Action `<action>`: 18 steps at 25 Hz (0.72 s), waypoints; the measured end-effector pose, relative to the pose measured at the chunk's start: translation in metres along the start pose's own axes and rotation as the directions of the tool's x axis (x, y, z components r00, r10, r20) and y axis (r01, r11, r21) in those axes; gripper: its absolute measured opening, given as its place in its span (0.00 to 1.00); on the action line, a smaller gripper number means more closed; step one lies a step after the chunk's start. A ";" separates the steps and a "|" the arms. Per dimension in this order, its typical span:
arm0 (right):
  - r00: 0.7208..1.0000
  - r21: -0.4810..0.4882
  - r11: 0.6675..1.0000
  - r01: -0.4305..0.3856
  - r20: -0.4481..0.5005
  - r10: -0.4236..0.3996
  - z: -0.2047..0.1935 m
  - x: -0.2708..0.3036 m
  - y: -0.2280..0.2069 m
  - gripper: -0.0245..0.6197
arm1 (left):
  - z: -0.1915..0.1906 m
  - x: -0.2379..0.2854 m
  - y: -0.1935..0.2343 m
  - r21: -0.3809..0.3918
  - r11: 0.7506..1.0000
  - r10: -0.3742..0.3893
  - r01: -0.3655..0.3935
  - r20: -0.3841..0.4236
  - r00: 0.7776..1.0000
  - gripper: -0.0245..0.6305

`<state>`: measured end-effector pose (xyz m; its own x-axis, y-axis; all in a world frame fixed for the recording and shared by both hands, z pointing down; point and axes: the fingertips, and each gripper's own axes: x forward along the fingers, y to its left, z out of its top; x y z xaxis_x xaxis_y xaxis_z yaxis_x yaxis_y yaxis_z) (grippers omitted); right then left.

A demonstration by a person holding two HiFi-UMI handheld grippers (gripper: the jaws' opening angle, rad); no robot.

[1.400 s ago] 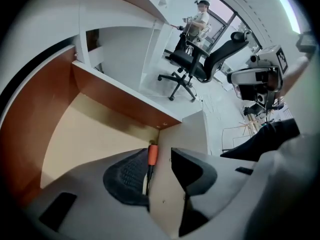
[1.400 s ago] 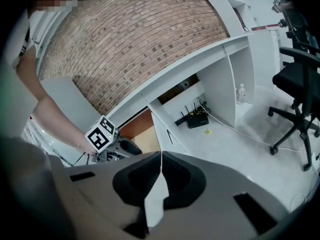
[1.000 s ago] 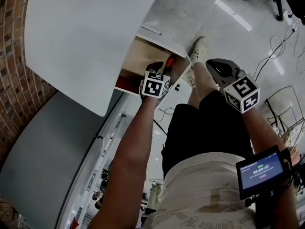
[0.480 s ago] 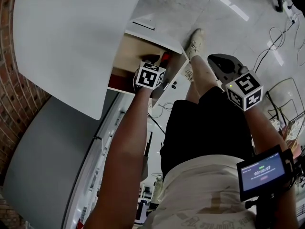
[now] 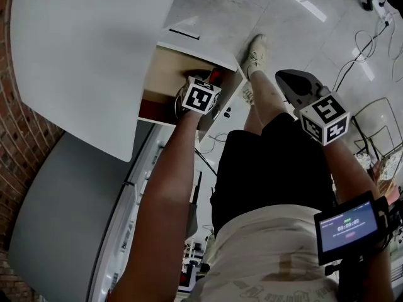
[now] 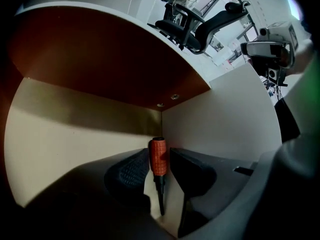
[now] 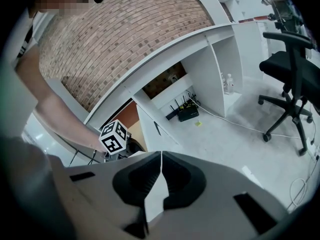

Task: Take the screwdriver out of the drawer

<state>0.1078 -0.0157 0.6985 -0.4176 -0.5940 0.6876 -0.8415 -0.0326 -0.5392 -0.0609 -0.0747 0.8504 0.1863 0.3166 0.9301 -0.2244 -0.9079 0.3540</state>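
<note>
A screwdriver [image 6: 158,156] with an orange ribbed handle and a dark shaft lies in the back right corner of the open wooden drawer [image 5: 165,74]. In the head view only its red handle [image 5: 215,75] shows past the marker cube. My left gripper [image 6: 159,158] reaches down into the drawer. Its jaws have just been closing and stand on either side of the handle, with a thin gap still showing on the right. My right gripper [image 5: 284,79] hangs shut above the floor beside the person's leg. It holds nothing, and its pads meet [image 7: 160,156].
The white desk top [image 5: 82,55] overhangs the drawer on the left, with a brick wall [image 5: 22,143] behind. The person's legs and shoe [image 5: 256,50] stand right of the drawer. An office chair [image 7: 292,69], a router [image 7: 187,114] and cables sit on the floor.
The left gripper has sunk deeper into the drawer, toward the screwdriver's handle. The right gripper has dropped a little and otherwise holds its place.
</note>
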 end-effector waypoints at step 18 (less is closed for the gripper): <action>1.000 0.008 1.000 0.012 -0.014 -0.012 -0.002 0.000 -0.003 0.08 | -0.005 0.000 -0.001 -0.028 0.999 0.038 -0.039 -0.031 0.999 0.20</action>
<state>0.1093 -0.0137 0.7007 -0.4123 -0.5827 0.7003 -0.8435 -0.0463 -0.5351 -0.0653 -0.0727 0.8509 0.1477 0.2906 0.9454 -0.2585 -0.9113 0.3205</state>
